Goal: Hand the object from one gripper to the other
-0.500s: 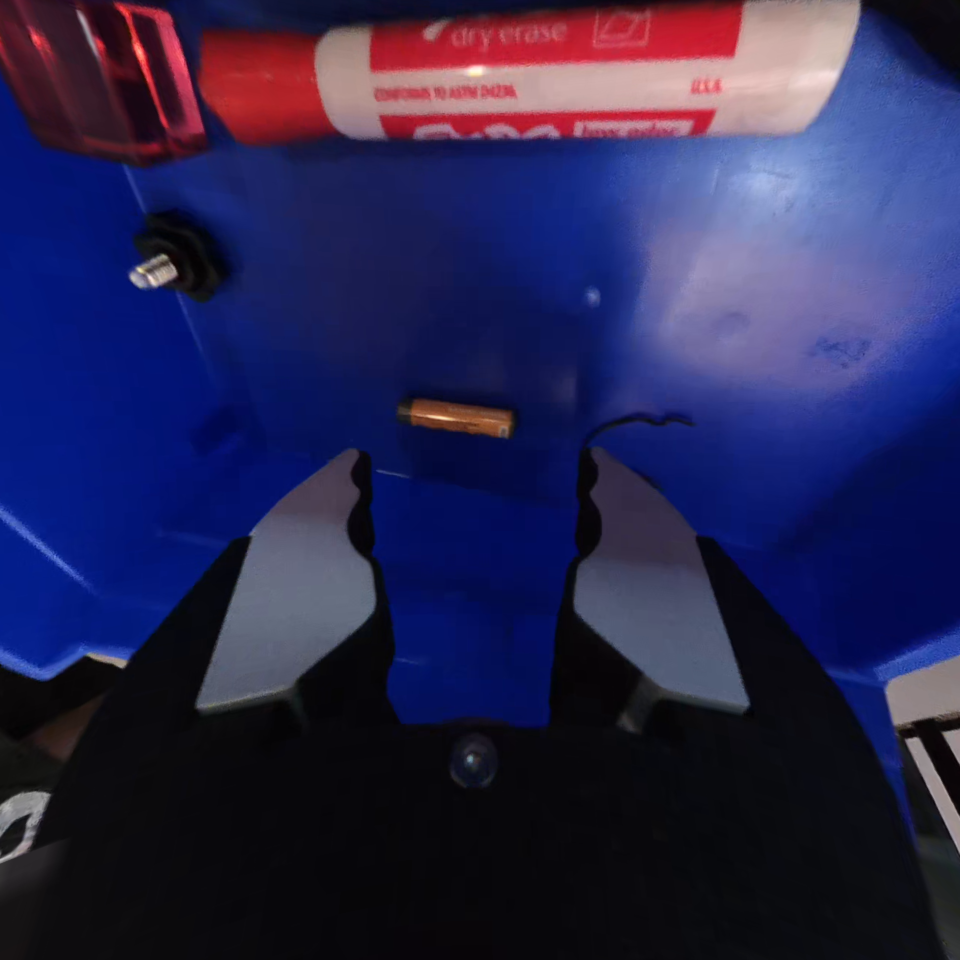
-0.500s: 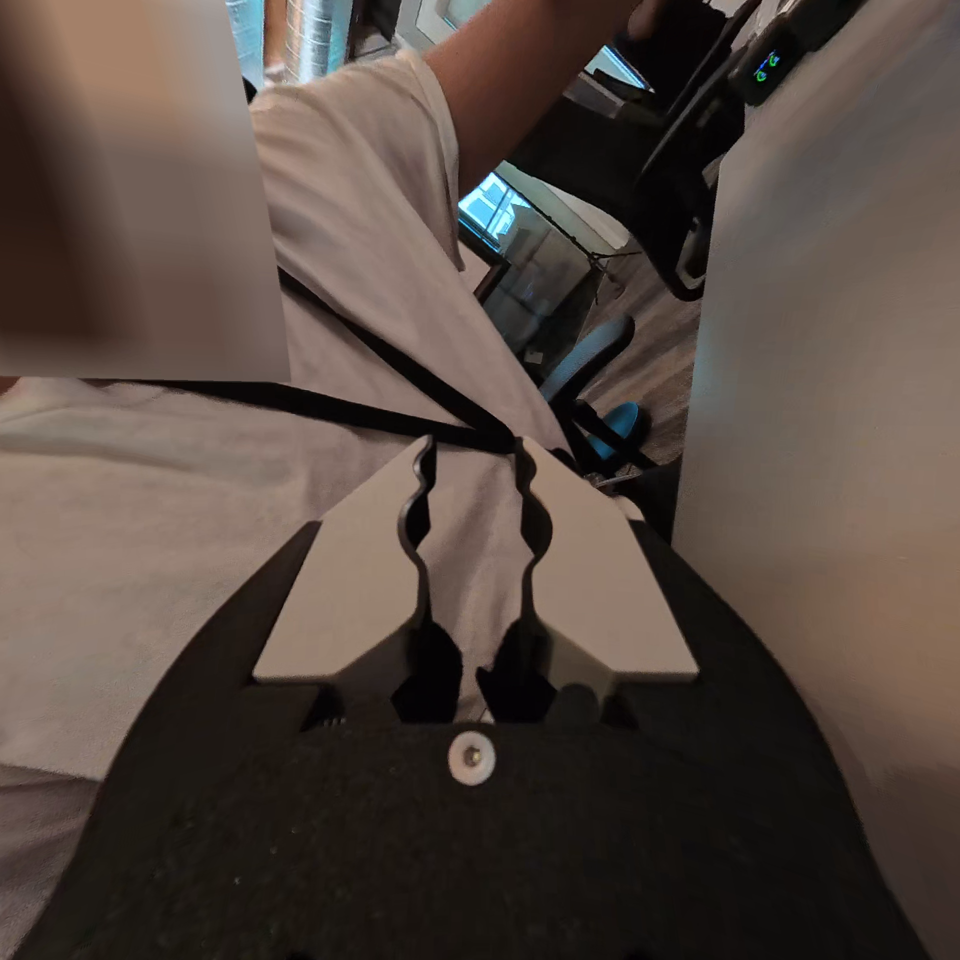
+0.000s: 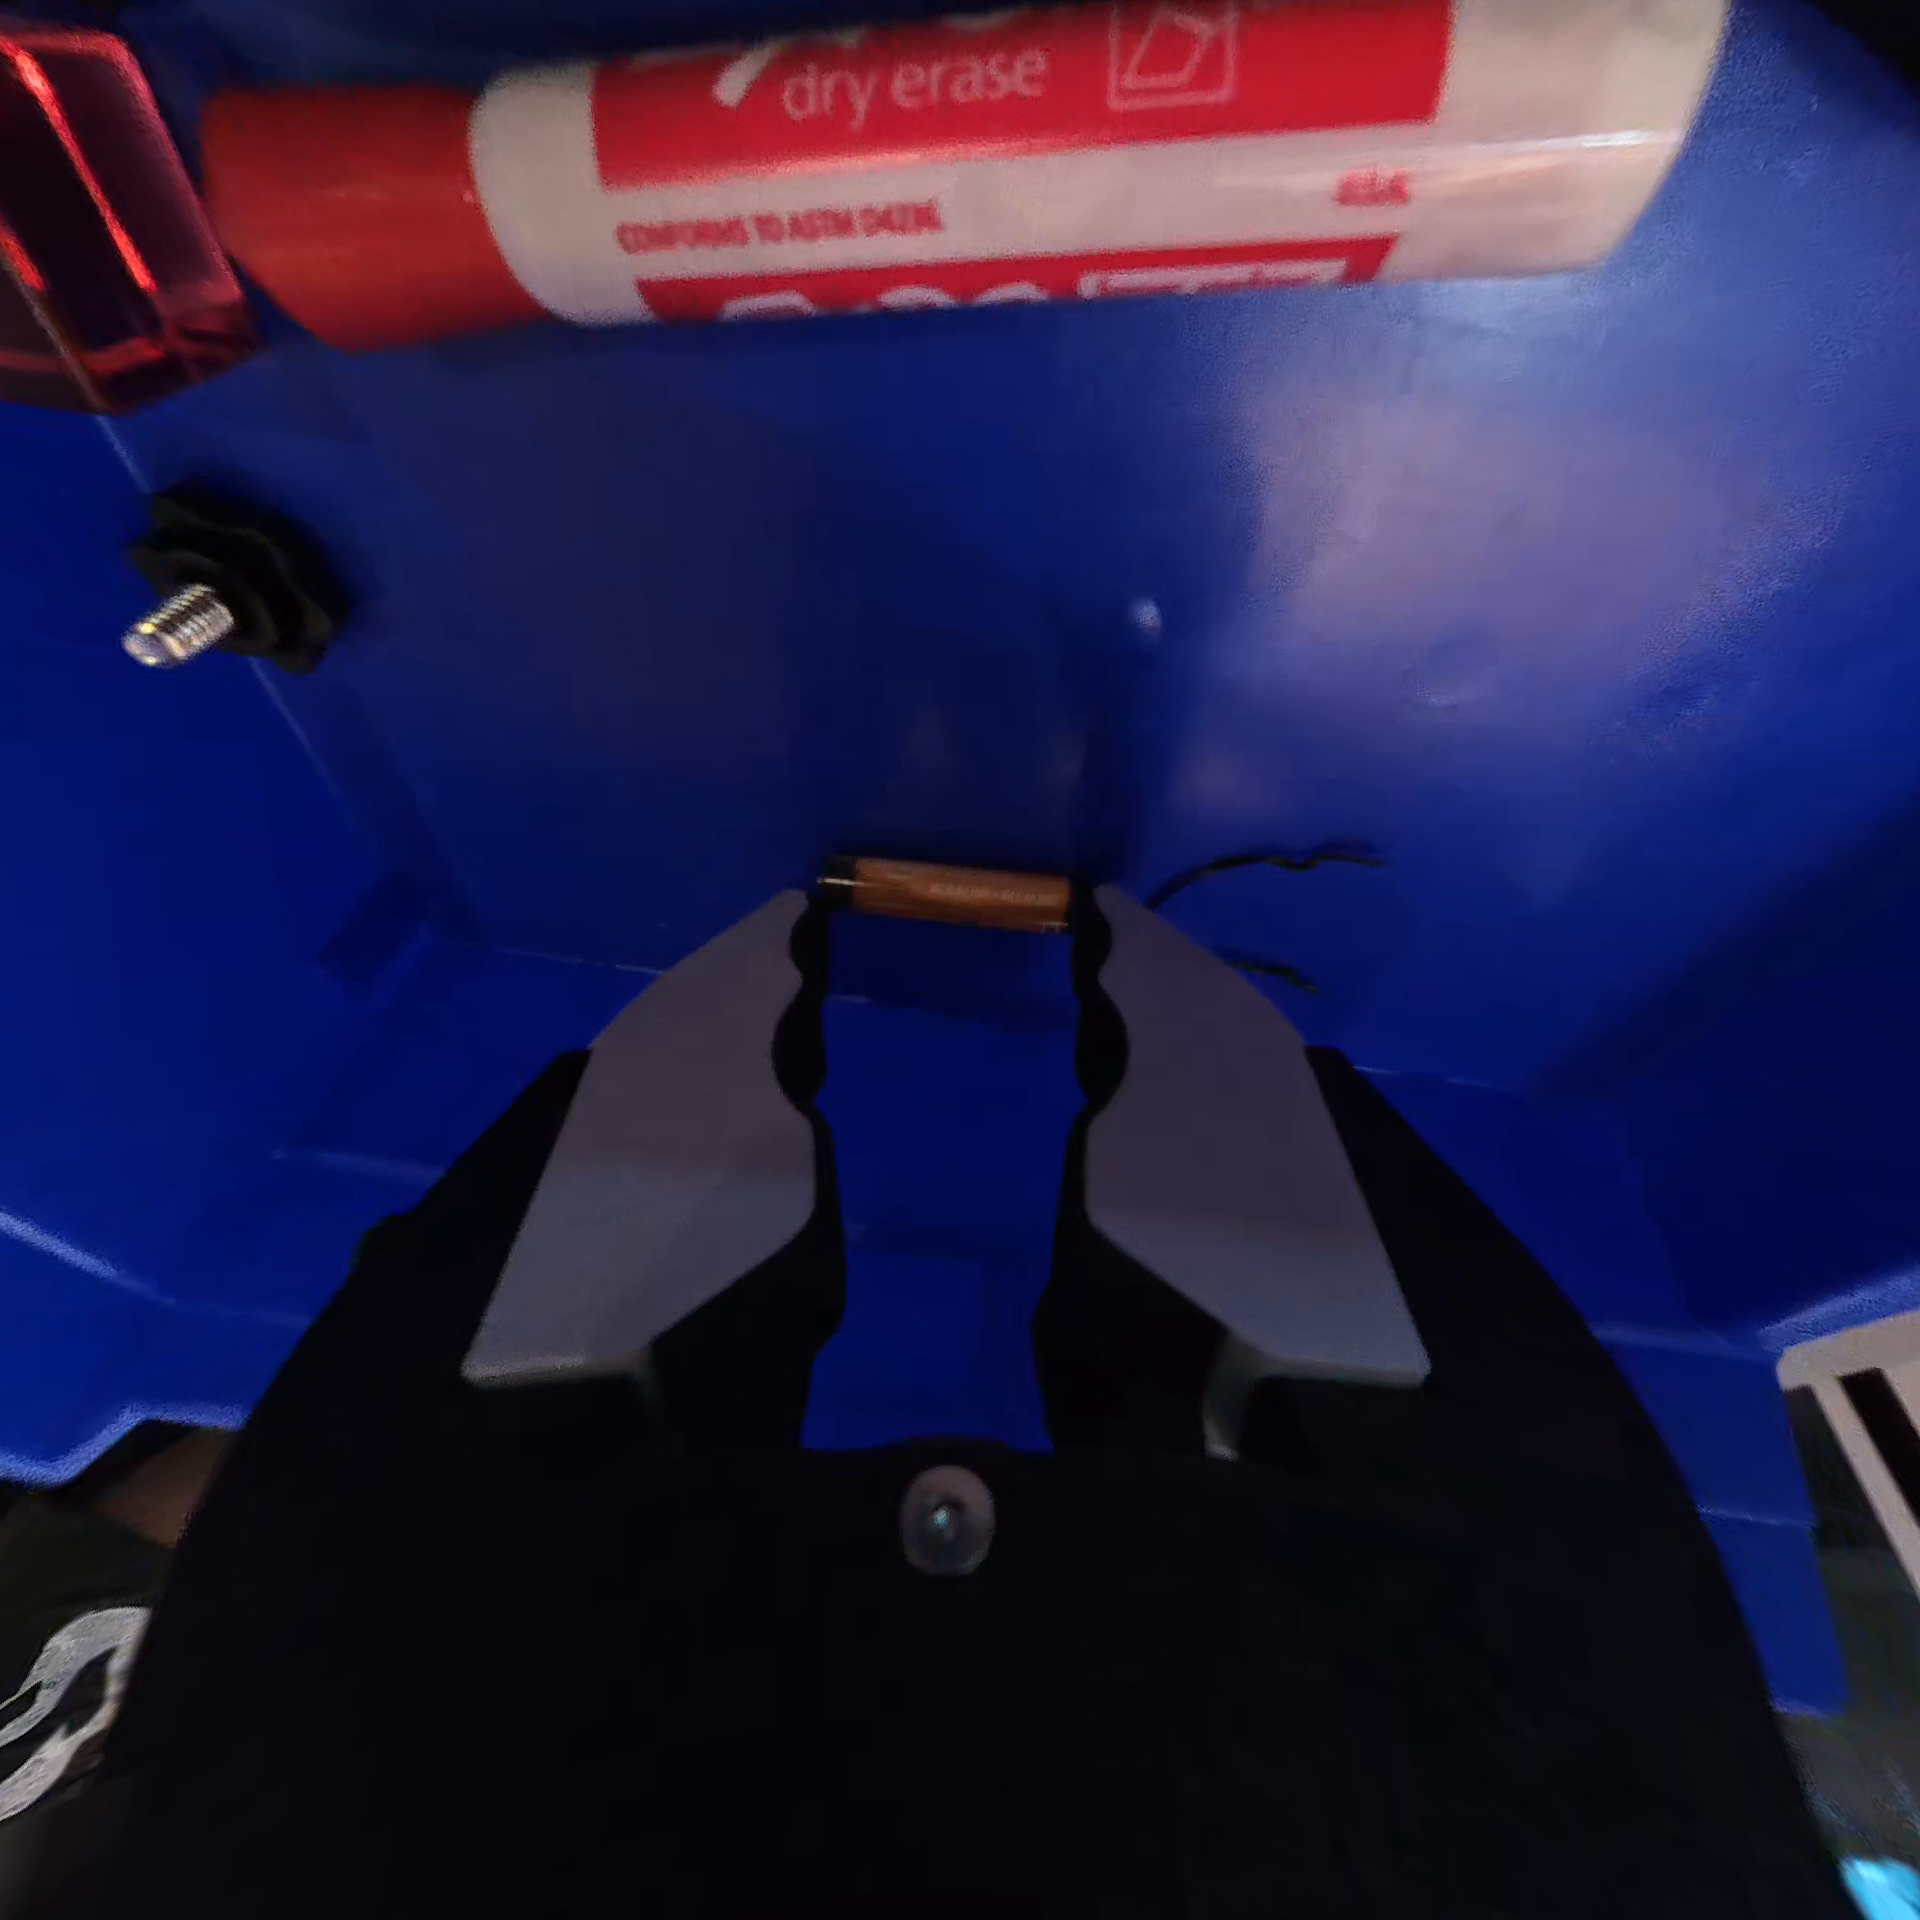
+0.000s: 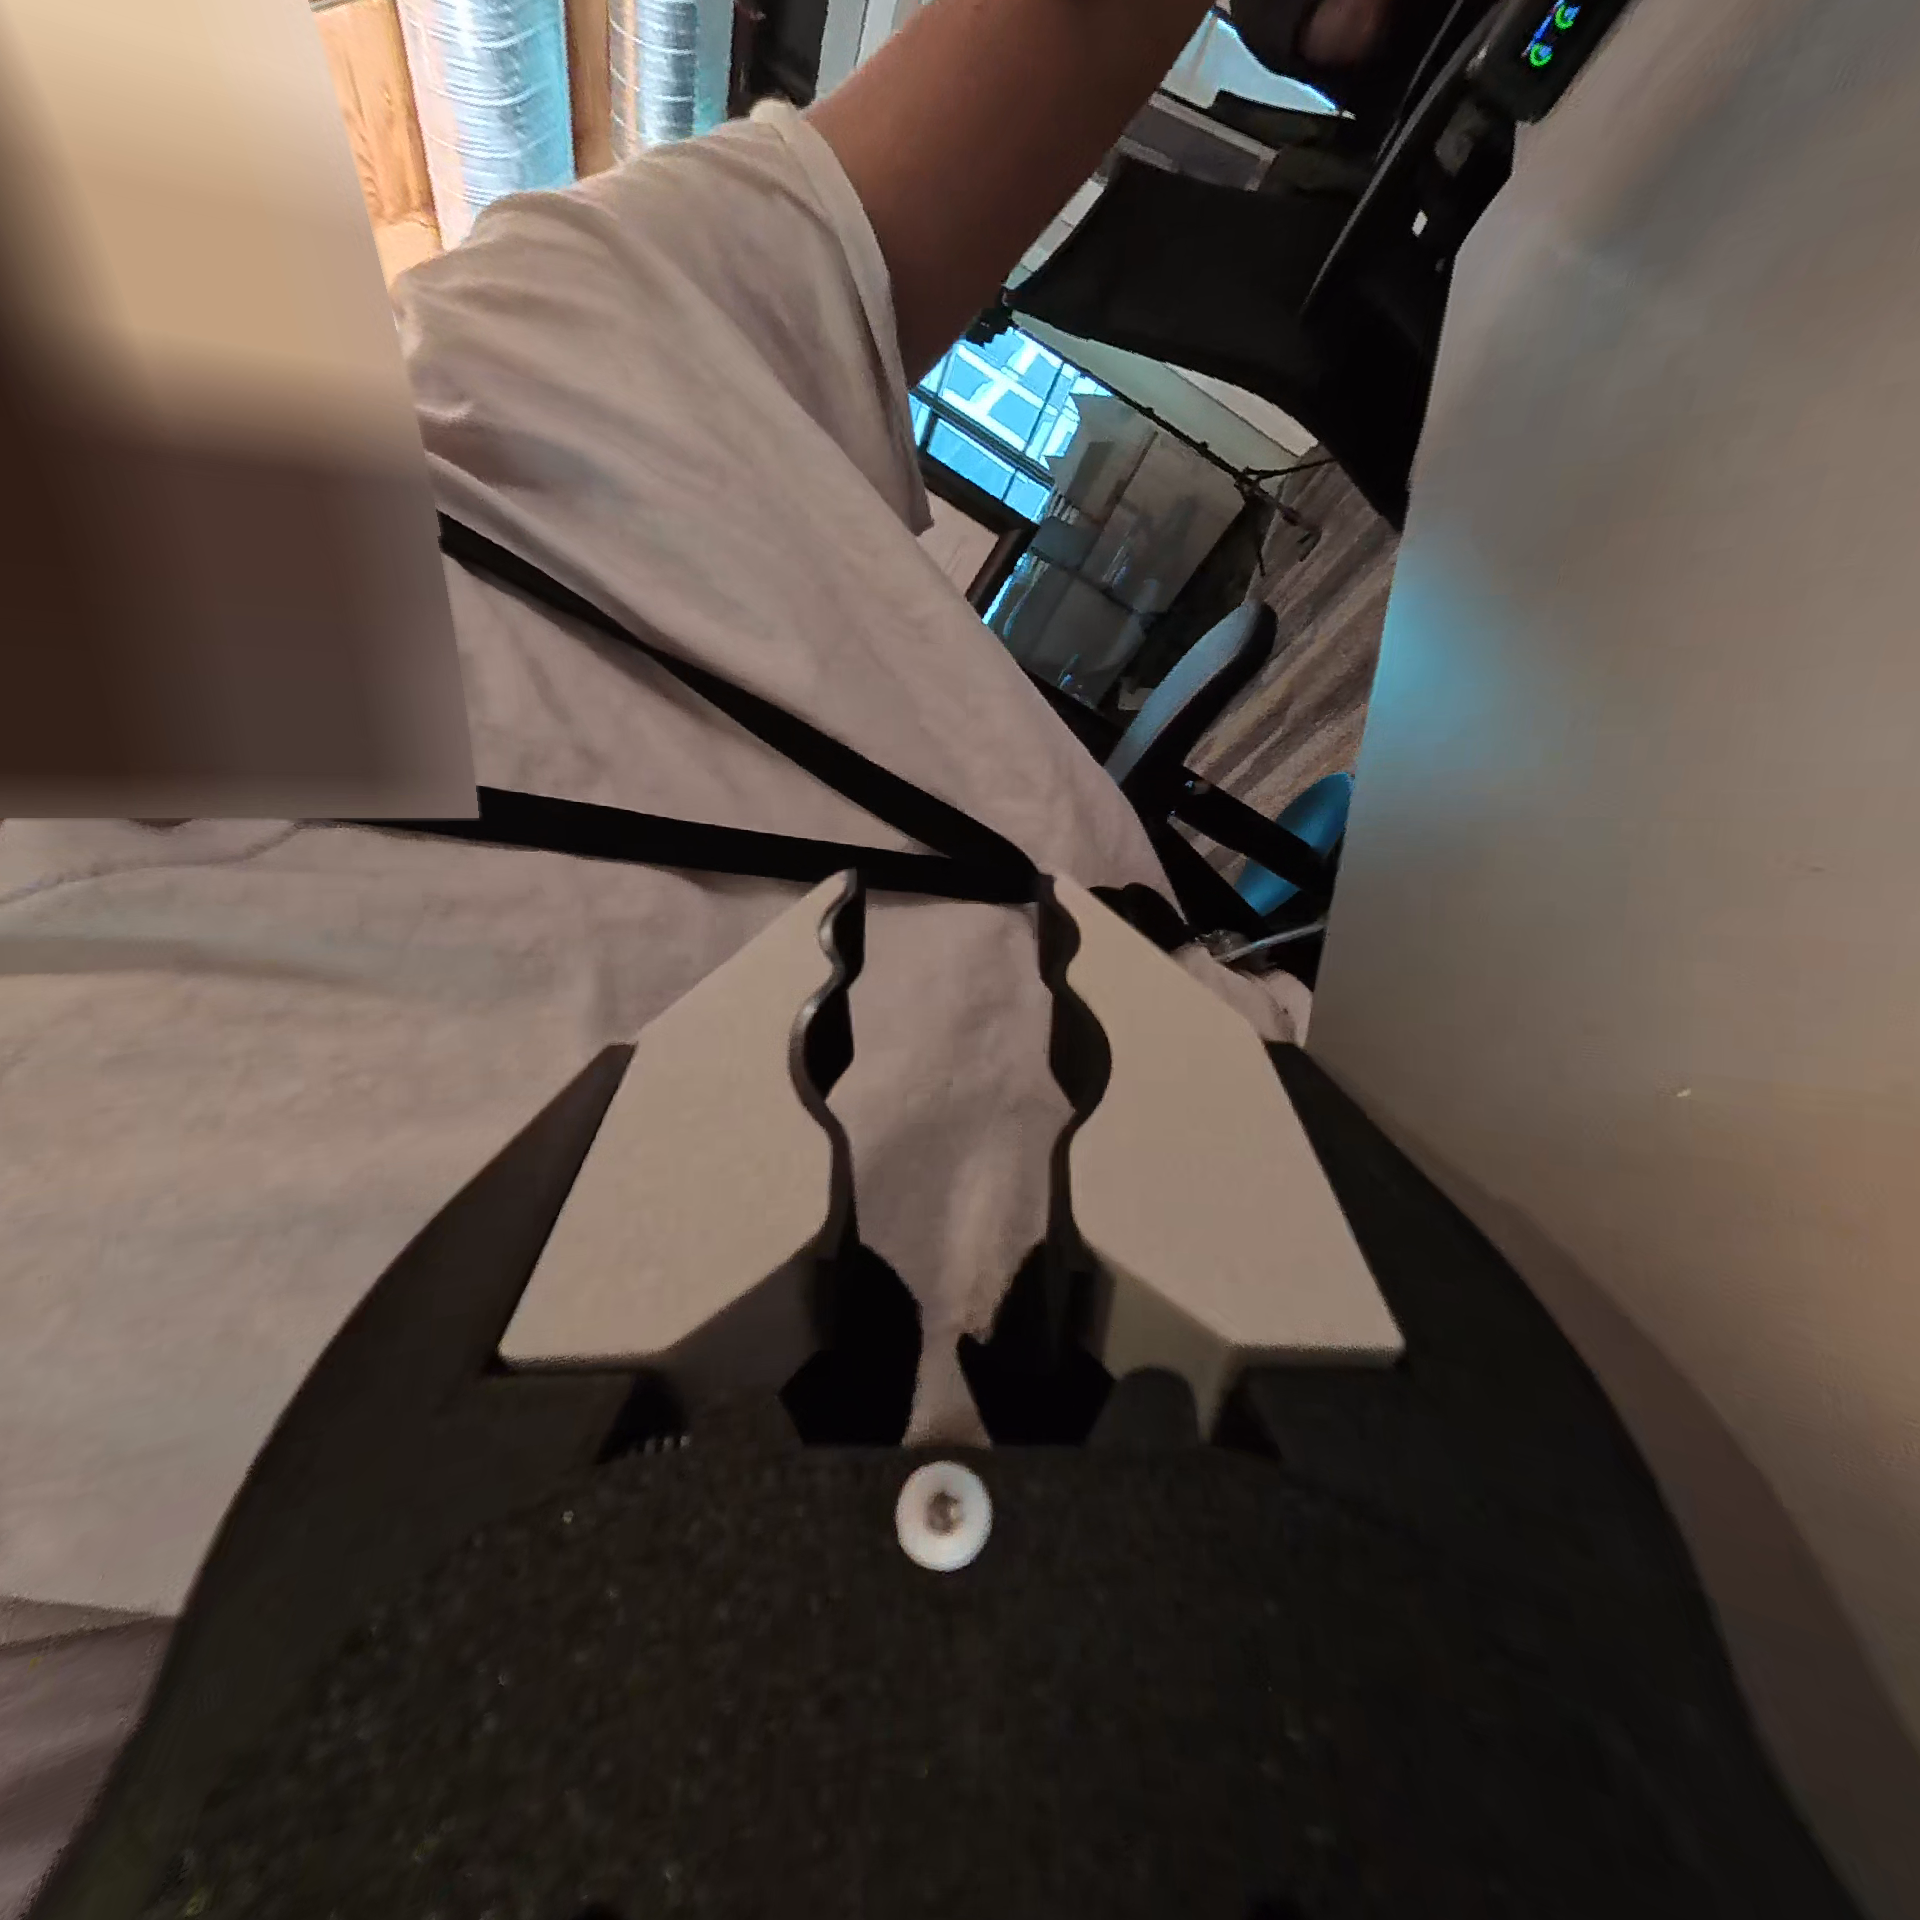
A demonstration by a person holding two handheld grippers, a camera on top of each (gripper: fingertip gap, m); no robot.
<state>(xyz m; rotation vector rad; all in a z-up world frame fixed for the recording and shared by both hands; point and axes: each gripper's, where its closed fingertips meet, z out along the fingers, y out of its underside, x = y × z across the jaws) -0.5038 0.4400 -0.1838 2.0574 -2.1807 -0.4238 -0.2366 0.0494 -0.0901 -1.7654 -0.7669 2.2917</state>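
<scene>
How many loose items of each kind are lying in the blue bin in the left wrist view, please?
Battery: 1
Dry-erase marker: 1
Red translucent block: 1
Black knob with a threaded stud: 1
Thin black thread scraps: 2
Total in the blue bin: 6

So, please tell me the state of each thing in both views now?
battery: lying flat in the blue bin, ends at the fingertips
left gripper: closing on battery, grip unclear
right gripper: open, empty
marker: capped, lying
bolt: lying loose
</scene>
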